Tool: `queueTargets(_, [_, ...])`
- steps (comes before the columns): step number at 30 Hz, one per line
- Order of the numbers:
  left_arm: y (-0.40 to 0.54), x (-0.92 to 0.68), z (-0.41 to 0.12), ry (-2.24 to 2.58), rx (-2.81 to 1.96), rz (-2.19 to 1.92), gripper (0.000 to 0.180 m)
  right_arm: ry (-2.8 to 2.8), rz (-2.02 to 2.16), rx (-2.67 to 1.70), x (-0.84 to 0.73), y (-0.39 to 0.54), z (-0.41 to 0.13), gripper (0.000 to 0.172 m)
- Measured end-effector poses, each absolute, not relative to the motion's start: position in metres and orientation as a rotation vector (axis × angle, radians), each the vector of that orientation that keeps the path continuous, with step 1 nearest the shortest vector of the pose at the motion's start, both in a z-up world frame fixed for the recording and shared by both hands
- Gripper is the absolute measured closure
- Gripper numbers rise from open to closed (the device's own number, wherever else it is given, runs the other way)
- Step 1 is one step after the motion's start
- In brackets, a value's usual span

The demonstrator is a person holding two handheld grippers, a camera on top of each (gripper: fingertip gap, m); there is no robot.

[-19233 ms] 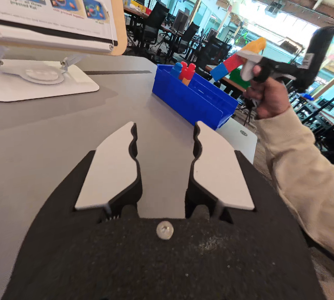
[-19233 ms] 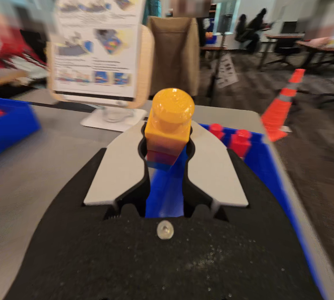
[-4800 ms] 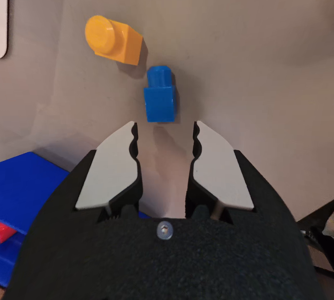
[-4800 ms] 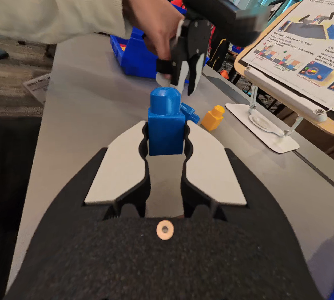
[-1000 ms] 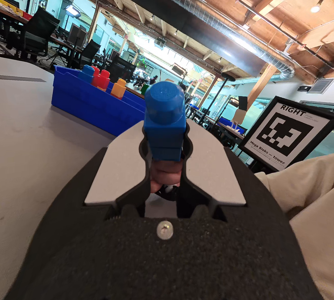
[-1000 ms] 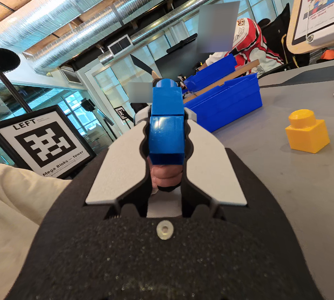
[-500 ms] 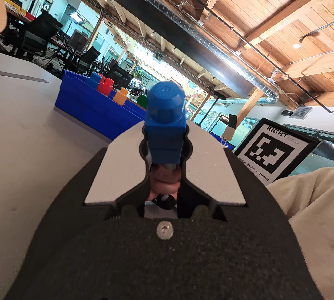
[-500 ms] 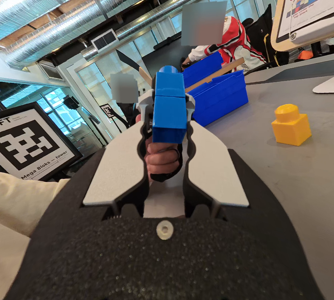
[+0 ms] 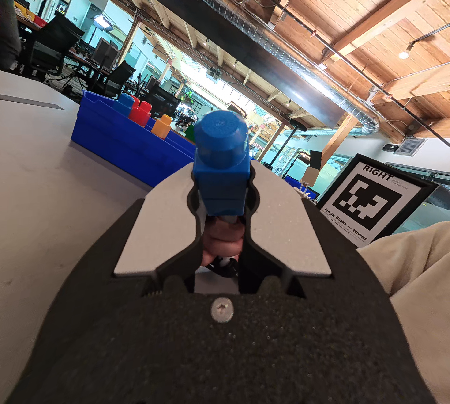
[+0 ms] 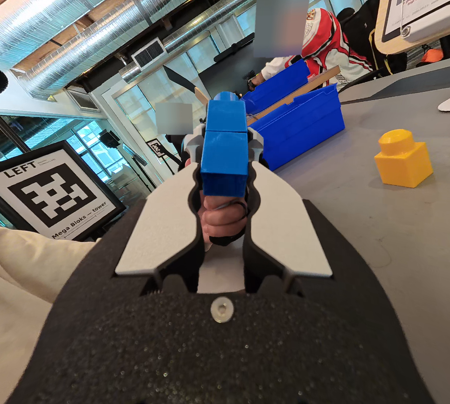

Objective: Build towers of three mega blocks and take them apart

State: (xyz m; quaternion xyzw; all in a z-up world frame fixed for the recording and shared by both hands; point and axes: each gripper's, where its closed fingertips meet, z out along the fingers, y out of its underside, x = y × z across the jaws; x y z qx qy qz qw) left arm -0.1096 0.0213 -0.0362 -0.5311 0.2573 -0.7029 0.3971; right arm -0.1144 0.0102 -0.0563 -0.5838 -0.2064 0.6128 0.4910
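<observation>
My left hand-held gripper clamps the upper blue block; my right hand-held gripper clamps the lower blue block. Blocks joined, above the counter.

each tongs has a black foam-textured body, two pale grey wavy-edged fingers and one silver screw; cream sleeves cover the arms

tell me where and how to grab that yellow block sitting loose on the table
Grip the yellow block by two opposite flat walls of its square base, not the round stud on top. It stands upright on the grey table with open table around it, so a claw can likely come down from above or in level from the near side, straddling the base. Both claws are full now: each is clamped on the joined blue blocks.
</observation>
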Motion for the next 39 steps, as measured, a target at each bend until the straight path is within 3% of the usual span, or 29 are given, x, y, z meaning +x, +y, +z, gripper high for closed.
queueTargets(14, [0.019,-0.107,-0.035,0.699,-1.366,-1.79,0.144,-0.483,1.498,-1.371,-0.109,0.01,-0.049,0.136])
queueTargets(17, [0.027,-0.113,-0.033,0.683,-1.408,-1.713,0.108,-0.447,1.522,-1.313,-0.098,0.01,-0.041,0.136])
queueTargets(18, [0.031,-0.12,-0.029,0.657,-1.406,-1.709,0.107,-0.441,1.526,-1.311,-0.096,0.01,-0.041,0.136])
queueTargets(27, [0.028,-0.124,-0.033,0.703,-1.465,-1.679,0.11,-0.524,1.473,-1.342,-0.103,0.001,-0.046,0.136])
queueTargets(29, [0.026,-0.12,-0.035,0.722,-1.469,-1.665,0.119,-0.548,1.442,-1.356,-0.105,0.0,-0.048,0.136])
queueTargets(31, [0.019,-0.119,-0.033,0.763,-1.439,-1.694,0.144,-0.549,1.412,-1.375,-0.104,0.002,-0.051,0.136])
queueTargets(36, [0.022,-0.119,-0.033,0.717,-1.458,-1.696,0.145,-0.551,1.321,-1.375,-0.102,0.007,-0.051,0.134])
queueTargets(39, [0.031,-0.122,-0.03,0.609,-1.464,-1.726,0.145,-0.572,1.102,-1.332,-0.099,0.01,-0.048,0.114])
